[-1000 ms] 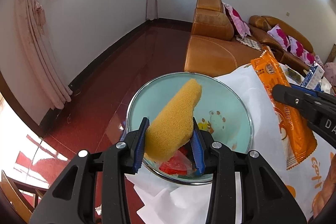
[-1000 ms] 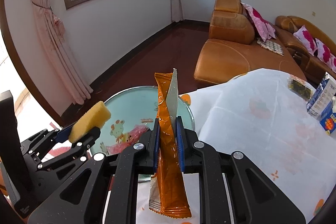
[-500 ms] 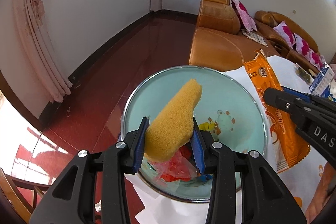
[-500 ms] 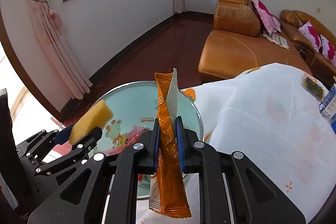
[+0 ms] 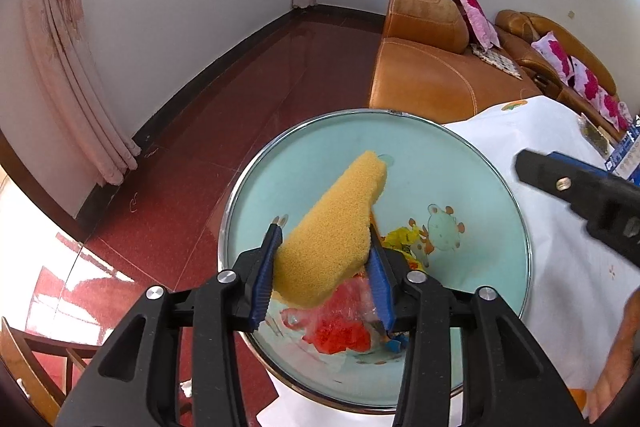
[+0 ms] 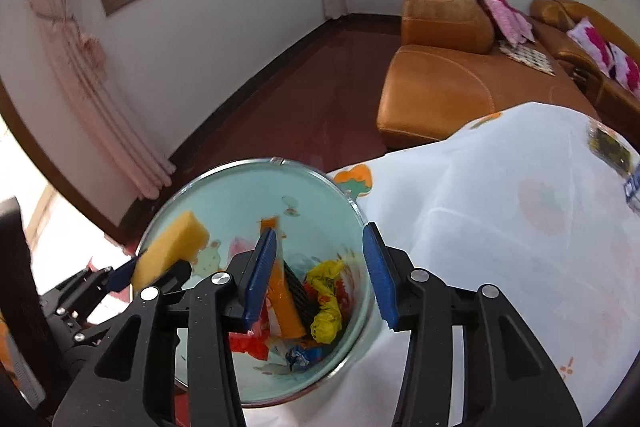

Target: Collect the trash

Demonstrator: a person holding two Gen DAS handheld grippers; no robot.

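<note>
Trash sits in the pale green bin (image 6: 320,183) below me: an orange wrapper (image 6: 282,301), a yellow crumple (image 6: 326,301), red scraps (image 5: 340,333). My left gripper (image 5: 324,259) is easing open, the yellow sponge (image 5: 332,239) between its pads and touching both. My right gripper (image 6: 320,267) is opening with nothing between its jaws. My own fingers hide the bin's near rim and part of the wrapper.

One yellow sponge (image 5: 332,235) between left tongs' pads. One mint bin (image 6: 224,195) beneath both tongs; inside: one orange wrapper (image 6: 282,311), one yellow crumpled wrapper (image 6: 326,307), one red wrapper (image 5: 340,335). Two orange sofas (image 5: 432,67) beyond.
</note>
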